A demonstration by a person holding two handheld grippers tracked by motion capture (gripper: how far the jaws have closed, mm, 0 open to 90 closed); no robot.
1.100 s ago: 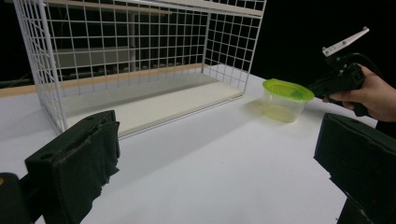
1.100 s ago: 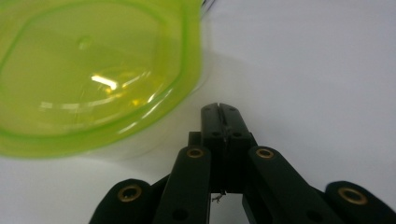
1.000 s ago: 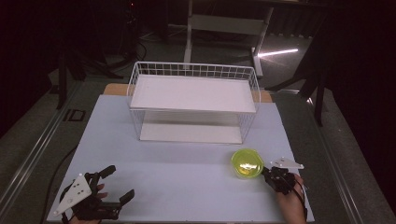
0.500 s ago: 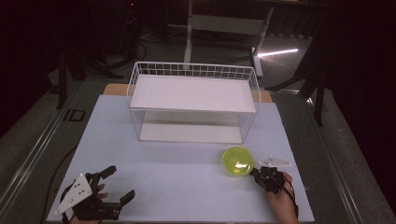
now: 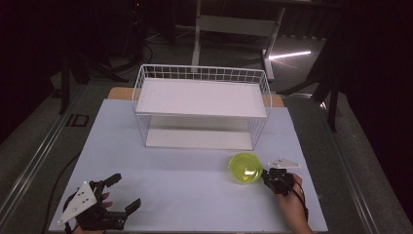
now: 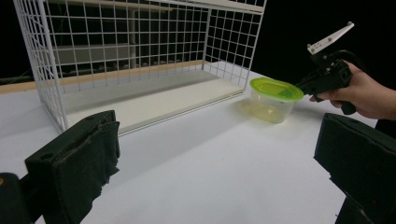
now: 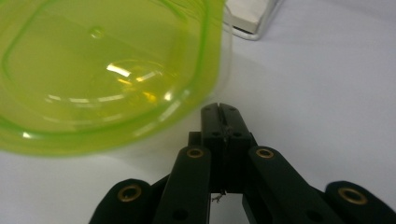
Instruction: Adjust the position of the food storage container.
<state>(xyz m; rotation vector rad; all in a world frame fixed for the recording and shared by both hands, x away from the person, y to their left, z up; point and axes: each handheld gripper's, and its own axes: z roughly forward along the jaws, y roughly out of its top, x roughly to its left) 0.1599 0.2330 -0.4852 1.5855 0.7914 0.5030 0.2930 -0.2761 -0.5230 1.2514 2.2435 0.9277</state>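
Left gripper (image 5: 113, 199) sits at the near-left corner of the table (image 5: 185, 195), fingers (image 6: 77, 163) spread wide, nothing between them. In the left gripper view the gap between the fingers is bare table top; the wire basket (image 5: 202, 105) is ahead of them and to their left, with a white shelf board on top and another at the bottom.

Green-lidded clear tub (image 5: 245, 167) stands on the table well apart from the left fingers, ahead and to their right, in front of the basket's near-right corner and not touching it. Same tub in the left gripper view (image 6: 273, 99): upright, lid on.

Right gripper (image 5: 268, 176) is just right of the tub, held in a hand (image 5: 291, 200). Its fingers (image 7: 219, 119) are pressed together, tips meeting right at the edge of the tub's lid (image 7: 107, 74). Can't tell whether the lid rim is actually pinched between them or only touched. The lid sits just ahead and left of the right fingertips.
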